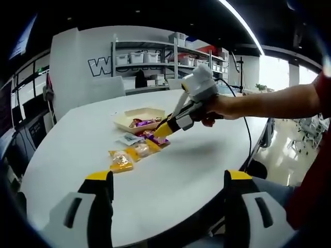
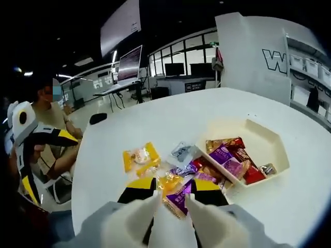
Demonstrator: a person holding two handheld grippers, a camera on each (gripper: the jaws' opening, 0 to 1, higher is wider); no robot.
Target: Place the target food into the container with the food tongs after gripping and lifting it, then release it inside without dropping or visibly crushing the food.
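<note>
Right gripper hung low over the white table, its yellow-tipped jaws standing a little apart and straddling a purple-wrapped snack that lay between the tips. Whether the pads actually pinched the wrapper could not be told from the right gripper view, since the jaw bodies hid the contact. An orange packet lay touching the purple one, just ahead of the left jaw. Beyond the tips, a yellow packet and a small grey sachet lay near each other on the table. To the right of the jaws sat the cream container, its near rim just beside the purple snack; it already held several wrapped snacks in red, purple and gold. Printing on the wrappers was too small to read.

In the left gripper view, the left gripper stood near the table edge with its jaws wide apart and nothing between them, well apart from the pile of packets. The right gripper, held in a person's hand, dipped its tip into that pile just beside the container.

On the white wall behind, large outlined letters began with "W"; the rest was cut off by a shelving rack loaded with bins.
</note>
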